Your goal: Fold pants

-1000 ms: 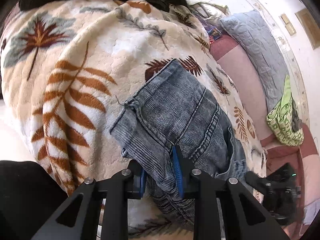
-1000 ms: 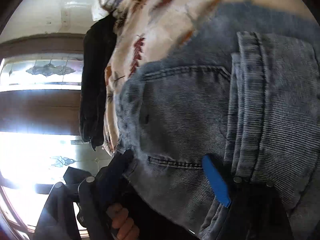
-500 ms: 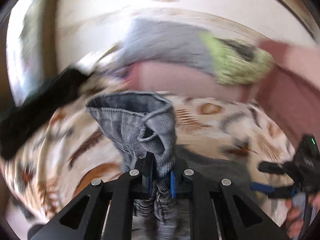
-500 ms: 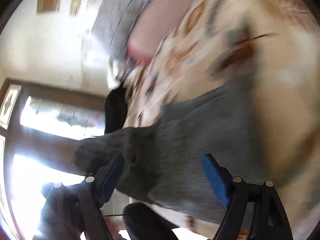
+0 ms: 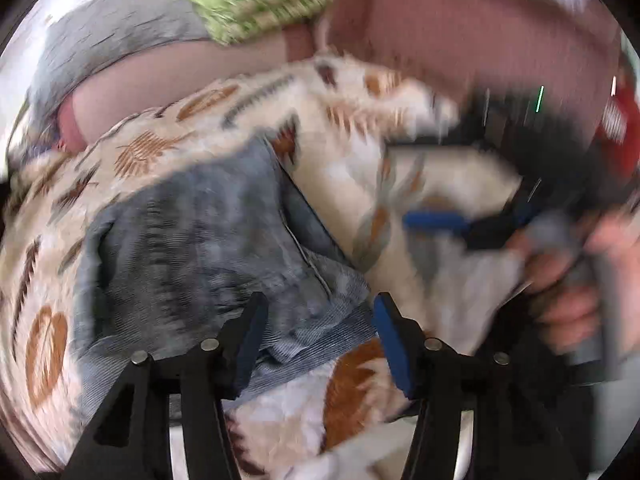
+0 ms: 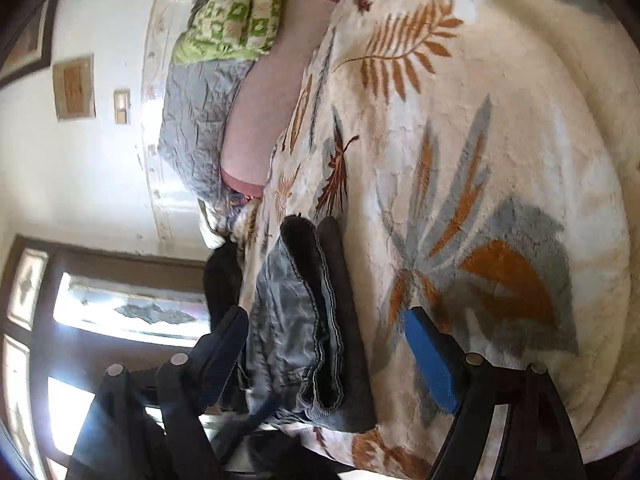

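Nearest in the left wrist view we see the left gripper (image 5: 316,336), its two fingers standing apart. Its jaws have just been opening, and the pads do not press on anything. A corner of the jeans (image 5: 192,248) lies between the fingers, loose on the blanket (image 5: 440,184). The jeans are folded into a thick grey-blue bundle that spreads from the fingers toward 10 o'clock. The picture is blurred, so we cannot read the seams well.

At 3 o'clock in the same view we see the right gripper (image 5: 436,184), held by a hand (image 5: 568,280). One blue pad is visible and nothing sits between its fingers; they are spread wide.

In the right wrist view the right gripper (image 6: 328,356) is also nearest, with the fingers wide apart. The folded jeans (image 6: 304,320) lie between them, closer to the dark finger at 8 o'clock. The blue pad at 4 o'clock is clear of the cloth and rests over the blanket (image 6: 500,120) with its leaf pattern.

Farther away, toward 11 o'clock, we see a pink sheet (image 6: 264,112), then a grey quilted pillow (image 6: 196,120) and a green patterned cloth (image 6: 232,12). Beyond them is a white wall, and at 8 o'clock a bright window (image 6: 120,308).
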The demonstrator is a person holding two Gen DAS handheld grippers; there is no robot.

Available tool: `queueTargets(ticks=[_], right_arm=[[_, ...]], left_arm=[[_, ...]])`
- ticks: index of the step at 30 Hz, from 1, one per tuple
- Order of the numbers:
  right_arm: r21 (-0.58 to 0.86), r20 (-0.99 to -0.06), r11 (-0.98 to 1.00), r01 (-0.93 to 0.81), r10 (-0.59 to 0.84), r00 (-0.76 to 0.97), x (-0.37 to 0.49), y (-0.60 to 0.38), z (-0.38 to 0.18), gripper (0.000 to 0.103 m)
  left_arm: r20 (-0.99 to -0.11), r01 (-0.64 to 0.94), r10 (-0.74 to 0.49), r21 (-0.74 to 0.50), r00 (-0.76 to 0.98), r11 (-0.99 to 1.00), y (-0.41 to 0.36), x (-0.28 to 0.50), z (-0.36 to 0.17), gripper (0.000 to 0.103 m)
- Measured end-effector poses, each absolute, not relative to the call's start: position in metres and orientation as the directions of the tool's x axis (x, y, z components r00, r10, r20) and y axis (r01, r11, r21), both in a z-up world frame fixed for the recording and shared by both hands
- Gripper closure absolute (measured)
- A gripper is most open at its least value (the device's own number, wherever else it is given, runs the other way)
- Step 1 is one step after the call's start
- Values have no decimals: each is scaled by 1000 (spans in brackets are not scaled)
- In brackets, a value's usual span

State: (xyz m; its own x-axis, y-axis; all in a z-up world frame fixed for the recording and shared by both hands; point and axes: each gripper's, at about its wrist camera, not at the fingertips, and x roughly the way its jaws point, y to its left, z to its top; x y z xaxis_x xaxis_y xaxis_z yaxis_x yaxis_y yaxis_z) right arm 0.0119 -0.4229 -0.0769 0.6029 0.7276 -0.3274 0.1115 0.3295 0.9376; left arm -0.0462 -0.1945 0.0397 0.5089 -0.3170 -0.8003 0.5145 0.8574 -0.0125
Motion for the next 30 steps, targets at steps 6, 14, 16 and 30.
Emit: queueTargets(ticks=[6, 14, 16, 30], right_arm=[[959, -192, 275, -65, 804, 563, -3, -388, -32, 18], [946, -324, 291, 146, 799, 507, -10, -348, -98, 34], [946, -324, 286, 153, 800, 504, -12, -357, -84, 28], [878, -474, 446, 175, 757, 451, 3, -327, -69, 24]], left_arm=[[-661, 177, -265, -198, 702, 964, -64, -29, 93, 20], [-822, 52, -43, -16, 568, 999, -49, 14, -4, 20], [-802, 58, -26, 11, 597, 998, -51, 7, 4, 20], [-778, 77, -109, -78, 619, 994, -48, -1, -9, 17]])
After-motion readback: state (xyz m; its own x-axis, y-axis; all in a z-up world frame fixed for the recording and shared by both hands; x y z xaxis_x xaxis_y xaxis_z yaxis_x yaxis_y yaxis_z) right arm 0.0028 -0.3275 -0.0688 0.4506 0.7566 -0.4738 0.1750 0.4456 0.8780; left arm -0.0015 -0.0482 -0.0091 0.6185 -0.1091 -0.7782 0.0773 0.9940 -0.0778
